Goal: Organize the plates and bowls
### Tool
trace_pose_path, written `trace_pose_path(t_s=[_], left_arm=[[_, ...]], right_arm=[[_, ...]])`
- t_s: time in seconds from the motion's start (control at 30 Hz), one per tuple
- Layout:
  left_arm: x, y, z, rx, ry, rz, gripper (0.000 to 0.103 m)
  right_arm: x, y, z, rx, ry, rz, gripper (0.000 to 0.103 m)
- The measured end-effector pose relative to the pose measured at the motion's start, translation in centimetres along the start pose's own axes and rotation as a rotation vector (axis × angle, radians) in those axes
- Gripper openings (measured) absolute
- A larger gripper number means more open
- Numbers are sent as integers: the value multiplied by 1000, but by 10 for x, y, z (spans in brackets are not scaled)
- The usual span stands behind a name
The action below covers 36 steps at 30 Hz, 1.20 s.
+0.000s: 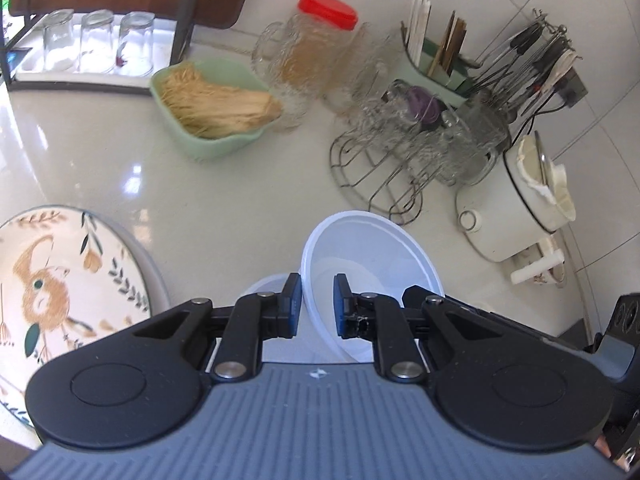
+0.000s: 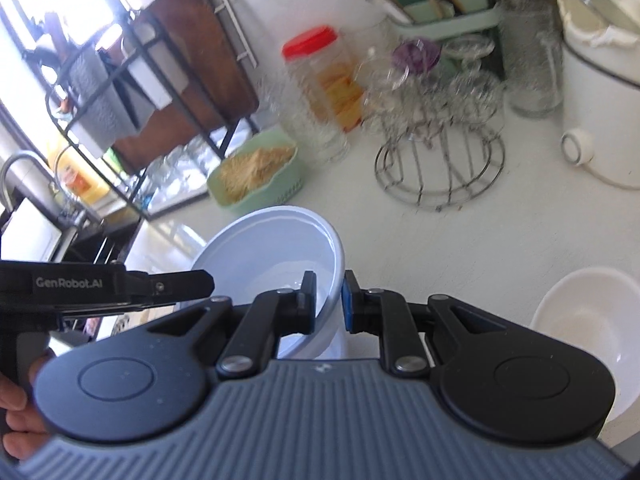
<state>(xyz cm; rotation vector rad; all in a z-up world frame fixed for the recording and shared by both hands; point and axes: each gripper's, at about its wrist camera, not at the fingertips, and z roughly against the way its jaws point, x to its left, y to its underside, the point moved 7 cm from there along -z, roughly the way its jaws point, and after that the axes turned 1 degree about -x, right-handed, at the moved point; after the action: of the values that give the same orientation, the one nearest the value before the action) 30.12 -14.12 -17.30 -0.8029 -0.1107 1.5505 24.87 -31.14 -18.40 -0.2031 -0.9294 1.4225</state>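
We have both grippers, left gripper [image 1: 316, 306] and right gripper [image 2: 328, 302], clamped on the white bowl [image 1: 372, 264] rim; patterned plate [image 1: 60, 280] lies lower left.

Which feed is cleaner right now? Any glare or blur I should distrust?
Left wrist: mostly sharp, window glare on the counter, glass mugs on the rack smeared. Right wrist: window blown out, red-lidded jar and rack glasses motion-blurred; fisheye bends both.

Both grippers point steeply downward; the left gripper [image 1: 317, 304] and right gripper [image 2: 329, 300] each pinch a bowl rim
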Motion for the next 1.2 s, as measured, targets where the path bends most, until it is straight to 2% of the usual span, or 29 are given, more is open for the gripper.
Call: trace_pose_path(t_s=[0.3,0.6,0.8,0.93,0.97,1.0,1.07,1.2], left_arm=[[25,17,-5,26,-60,41,18],[27,14,-12,43,-83,11,18],[26,12,-16,76,-99,1,19],[25,5,-11,51,-120,-12,41],[25,3,-9,44,-122,-16,41],[25,1,-8,41,-126,-19,42],[24,-4,-4,33,-123,-26,42],[16,-13,3,12,-110,-50,42]], right_arm=[[9,20,-20,80,-32,19,18],[9,25,-25,96,-28,23,18],[11,21,-19,73,-24,53,18],[13,15,-13,40,-10,79,18],[13,13,-12,30,2,87,21],[13,11,-9,17,7,88,35],[13,7,-3,-11,3,88,46],[12,0,9,-56,16,90,46]])
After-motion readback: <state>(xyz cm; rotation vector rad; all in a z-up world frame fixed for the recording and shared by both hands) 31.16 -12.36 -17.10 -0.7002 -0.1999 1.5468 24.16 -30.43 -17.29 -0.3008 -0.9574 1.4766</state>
